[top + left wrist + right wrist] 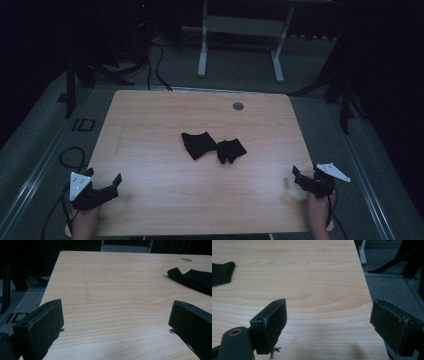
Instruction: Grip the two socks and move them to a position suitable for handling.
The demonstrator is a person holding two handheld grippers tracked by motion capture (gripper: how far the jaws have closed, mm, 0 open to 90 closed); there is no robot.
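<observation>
Two handheld grippers sit at the near corners of a light wooden table [150,210], each held by a person whose forearms enter from the bottom edge of the high view. On the near left, the left gripper [104,188] hangs over the table's front corner with its jaws spread wide and nothing between them, a grey three-cornered plate on top and a black cable trailing off toward the floor. In the left gripper view, that tool [116,320] frames bare woodgrain between its two black jaws, with a faint grey streak [86,288] running up the tabletop beyond. On the near right, the right gripper [300,178] is also parted wide and empty, hovering at the table's right edge; the right gripper view [328,320] looks along the boards with grey carpet [387,292] visible past the edge. Farther out, near the middle of the table and well apart from both tools, lie two pieces of black cloth [212,146], crumpled and touching one another; whether they are socks or some other garment cannot be told. Beyond them a small round grey grommet [238,106] sits near the far edge, and past the table stand the white legs of another desk [202,50] in a dark room.
</observation>
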